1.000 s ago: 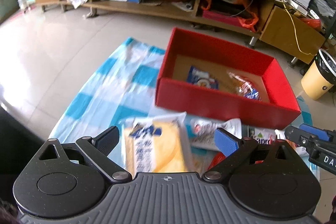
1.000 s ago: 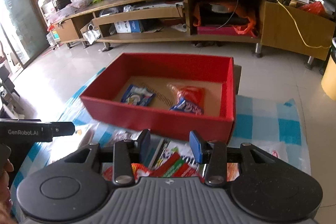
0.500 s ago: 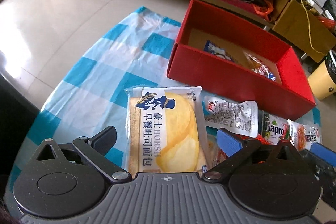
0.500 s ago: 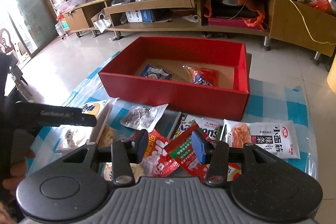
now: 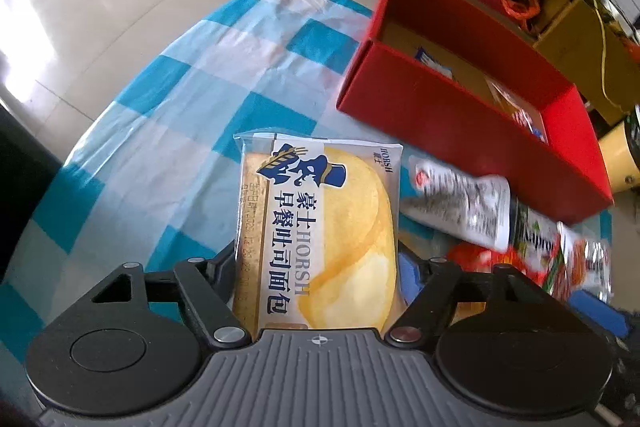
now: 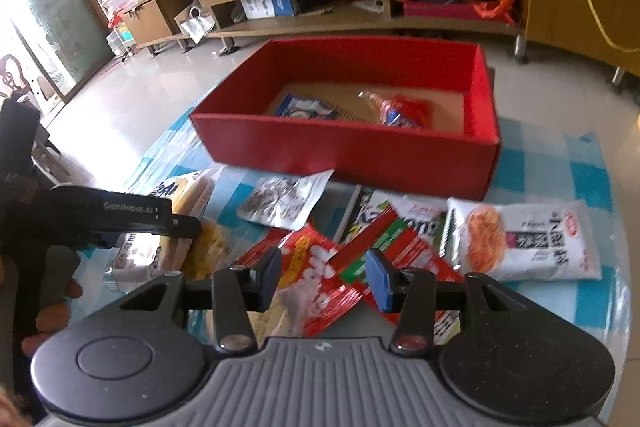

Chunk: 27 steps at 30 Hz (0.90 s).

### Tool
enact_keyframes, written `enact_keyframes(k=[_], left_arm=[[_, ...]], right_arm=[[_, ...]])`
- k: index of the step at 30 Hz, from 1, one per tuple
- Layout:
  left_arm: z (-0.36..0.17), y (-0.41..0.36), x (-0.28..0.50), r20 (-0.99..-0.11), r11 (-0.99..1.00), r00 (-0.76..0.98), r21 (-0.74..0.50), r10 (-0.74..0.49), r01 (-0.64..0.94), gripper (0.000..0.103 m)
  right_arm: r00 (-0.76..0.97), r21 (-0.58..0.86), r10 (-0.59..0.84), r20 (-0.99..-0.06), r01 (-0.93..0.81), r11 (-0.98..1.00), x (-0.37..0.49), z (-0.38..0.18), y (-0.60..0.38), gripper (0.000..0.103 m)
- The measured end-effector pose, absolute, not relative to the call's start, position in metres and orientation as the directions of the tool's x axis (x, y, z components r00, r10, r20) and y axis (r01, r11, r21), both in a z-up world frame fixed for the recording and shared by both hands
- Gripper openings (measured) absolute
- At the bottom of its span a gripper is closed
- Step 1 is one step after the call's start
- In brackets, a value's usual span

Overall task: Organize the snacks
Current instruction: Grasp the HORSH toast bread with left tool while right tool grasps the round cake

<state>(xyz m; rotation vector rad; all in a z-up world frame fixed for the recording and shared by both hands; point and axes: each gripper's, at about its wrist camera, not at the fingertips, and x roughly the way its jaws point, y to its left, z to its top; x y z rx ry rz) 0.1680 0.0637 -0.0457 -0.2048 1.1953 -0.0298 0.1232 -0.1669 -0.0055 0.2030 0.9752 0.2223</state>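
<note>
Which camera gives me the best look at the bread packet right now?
Left wrist view: the bread packet fills the centre, label readable, between the closing left gripper fingers. The right wrist view shows only its edge at far left, mostly behind that gripper's arm.

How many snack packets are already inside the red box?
2. A blue-and-white packet lies left of centre on the floor of the red box; a red packet lies right of centre. The near wall may hide more.
</note>
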Motion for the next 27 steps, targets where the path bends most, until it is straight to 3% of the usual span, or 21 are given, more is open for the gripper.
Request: enact_keyframes(k=[5,9,14,23,27], left_arm=[[-0.034,0.075,0.142,-0.911,0.981,0.383,-0.188,-0.154,-0.053,0.077],[-0.031,0.09,0.121,-0.905,0.974,0.381,-0.223,-0.188,-0.05,0.077],[-0.03,0.099,0.105,-0.904,0.97,0.375,-0.24,-0.205,-0.048,0.077],[-0.025,0.095,0.104,-0.894,0.964,0.376,-0.267,-0.243,-0.011,0.078],[-0.022,0.092,0.1,-0.891,0.968,0.39,-0.252,-0.234,0.005,0.078]], right_arm=[[0.517,0.27,0.303,-0.801,-0.139,0.953,0.118,-0.007,-0.15,0.044],[0.538,0.193,0.297,-0.789,-0.242,0.951,0.113,-0.005,-0.132,0.052],[0.546,0.16,0.299,-0.782,-0.288,0.944,0.12,-0.013,-0.121,0.053],[0.259,0.422,0.491,-0.832,-0.28,0.862,0.069,-0.025,-0.128,0.055],[0.343,0.254,0.375,-0.861,-0.348,0.903,0.053,-0.011,-0.112,0.055]])
